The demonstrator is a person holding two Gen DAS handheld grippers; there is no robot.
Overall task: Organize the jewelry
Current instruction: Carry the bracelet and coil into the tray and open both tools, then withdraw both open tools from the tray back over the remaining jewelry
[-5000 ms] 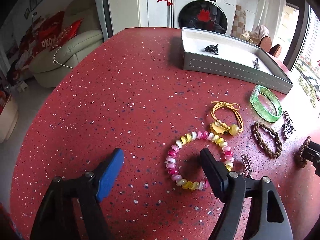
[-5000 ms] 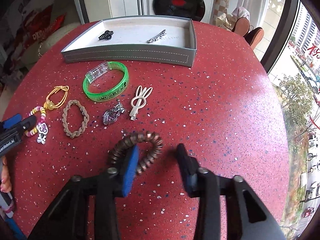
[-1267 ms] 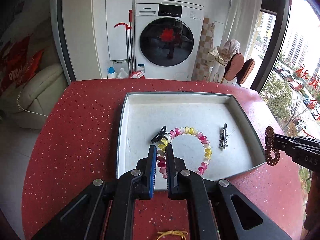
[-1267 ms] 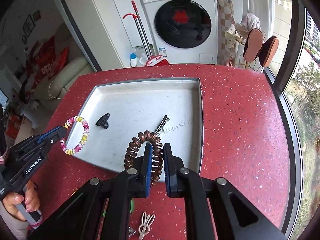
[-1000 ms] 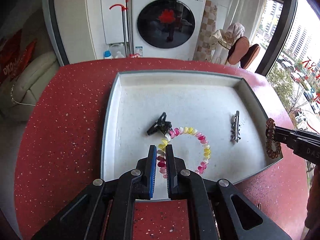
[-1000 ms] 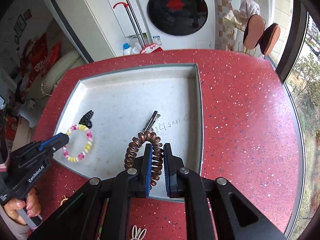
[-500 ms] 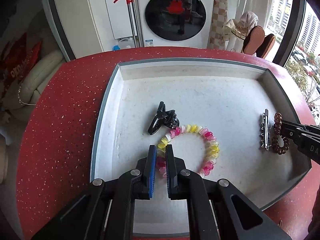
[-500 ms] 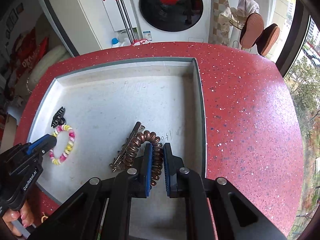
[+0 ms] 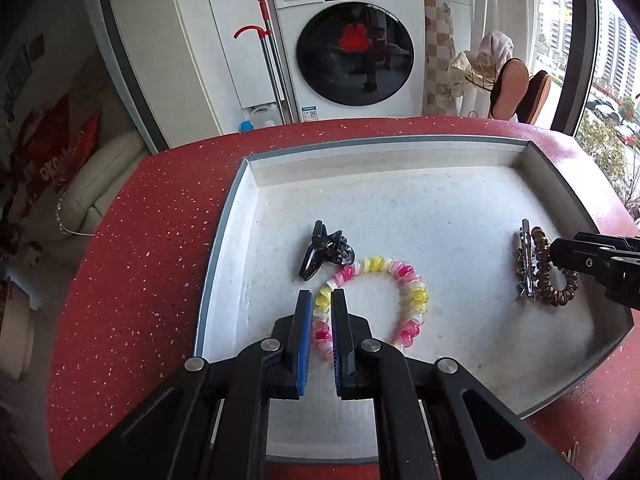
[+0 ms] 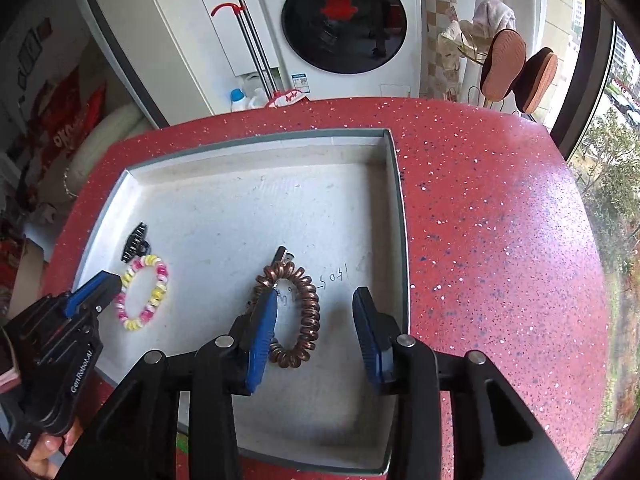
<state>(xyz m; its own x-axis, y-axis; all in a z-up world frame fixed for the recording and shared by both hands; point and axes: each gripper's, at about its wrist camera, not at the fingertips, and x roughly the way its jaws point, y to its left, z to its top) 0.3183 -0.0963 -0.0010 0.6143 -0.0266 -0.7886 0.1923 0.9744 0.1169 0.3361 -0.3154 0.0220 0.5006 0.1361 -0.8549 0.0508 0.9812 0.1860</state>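
Inside the tray (image 9: 224,264), a black claw clip (image 9: 325,249) touches the beaded bracelet (image 9: 404,280)

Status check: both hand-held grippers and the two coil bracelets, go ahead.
Left hand-held gripper shut on pink-yellow coil bracelet in tray. Right hand-held gripper opening, brown coil bracelet lying loose on tray floor beside silver clip. Nothing blocking.

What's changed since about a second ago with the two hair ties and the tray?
The right gripper has lowered the brown coil tie onto the tray floor beside the silver clip; its jaws are opening, pads clear of it. The left gripper stays shut on the pink-and-yellow coil tie, now down beside the black claw clip, which hasn't moved.
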